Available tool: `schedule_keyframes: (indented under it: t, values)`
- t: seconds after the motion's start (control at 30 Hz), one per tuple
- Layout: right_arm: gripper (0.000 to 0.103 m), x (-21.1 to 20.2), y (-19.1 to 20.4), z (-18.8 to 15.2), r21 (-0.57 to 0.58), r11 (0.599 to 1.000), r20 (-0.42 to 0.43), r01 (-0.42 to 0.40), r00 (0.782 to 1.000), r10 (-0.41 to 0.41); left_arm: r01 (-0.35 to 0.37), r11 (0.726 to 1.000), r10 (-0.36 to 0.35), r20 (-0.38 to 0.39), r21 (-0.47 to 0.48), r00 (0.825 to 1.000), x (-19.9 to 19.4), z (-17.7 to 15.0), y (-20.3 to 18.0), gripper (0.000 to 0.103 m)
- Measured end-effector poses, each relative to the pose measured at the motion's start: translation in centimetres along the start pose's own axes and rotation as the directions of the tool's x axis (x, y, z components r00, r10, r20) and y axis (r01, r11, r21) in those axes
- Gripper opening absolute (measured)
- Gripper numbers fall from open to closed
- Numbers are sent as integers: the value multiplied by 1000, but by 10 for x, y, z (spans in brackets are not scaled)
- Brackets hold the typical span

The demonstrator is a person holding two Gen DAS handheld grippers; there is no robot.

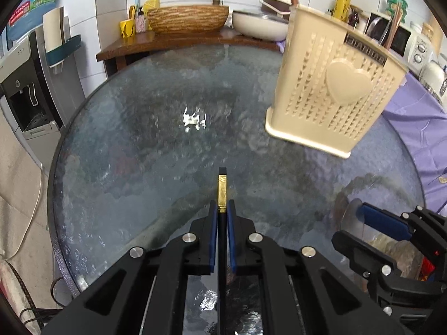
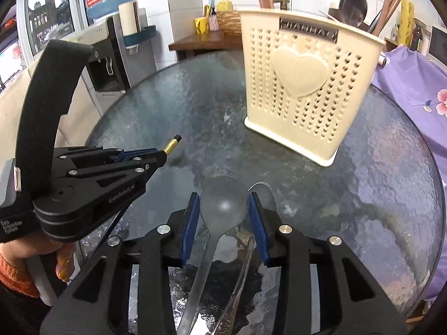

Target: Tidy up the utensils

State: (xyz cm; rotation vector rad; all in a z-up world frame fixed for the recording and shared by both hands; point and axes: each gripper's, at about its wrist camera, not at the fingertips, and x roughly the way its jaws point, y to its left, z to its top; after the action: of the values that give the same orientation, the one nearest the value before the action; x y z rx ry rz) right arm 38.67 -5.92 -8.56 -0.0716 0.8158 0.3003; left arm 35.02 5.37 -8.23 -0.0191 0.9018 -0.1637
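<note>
Mid-carry, by the look of it: both utensils lifted, neither yet stowed; left gripper (image 1: 222, 215) pressed together on a black chopstick (image 1: 222, 189) with a gold band near its end, tip jutting past the pads; right gripper (image 2: 224, 217) closed on the bowl of a steel spoon (image 2: 223, 198), blue pads against its two sides, handle trailing back beneath the tool (whether a second, clear handle alongside belongs to another utensil: cannot tell). Cream utensil holder (image 2: 304, 89) upright on the far right of the round glass table (image 2: 173, 103), heart moulding facing the cameras, brown chopsticks (image 2: 387, 14) already standing in it.

Next, presumably: raise each piece above the holder's rim, tip it toward vertical, lower into an open compartment, release; likely one at a time, to keep the tools from meeting over the narrow top.

Beyond the table: water dispenser (image 1: 30, 89) at left; wooden basin (image 1: 187, 18) with tap on a brown shelf; purple floral cloth (image 2: 413, 89) at right.
</note>
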Motion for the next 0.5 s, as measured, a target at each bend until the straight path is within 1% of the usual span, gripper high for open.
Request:
schedule_keyframes:
  t: [0.17,0.27,0.33,0.5]
  values:
    - [37,-16,-7,5,11,999,46,-37,998,36,21,1000,-21,60,0,998,-20,13,-5,7]
    - [37,-29,-12,11,14,998,81,-61,995,60,25,1000,-25,108,6,994,-36,22,-10,7]
    - [37,-35,-10,16,16,997,91,-82,993,80,33,999,-35,144,13,989,-49,27,-13,7]
    - [37,-63,-23,27,12,992,136,-125,983,122,57,998,-60,213,22,975,-77,32,-21,7]
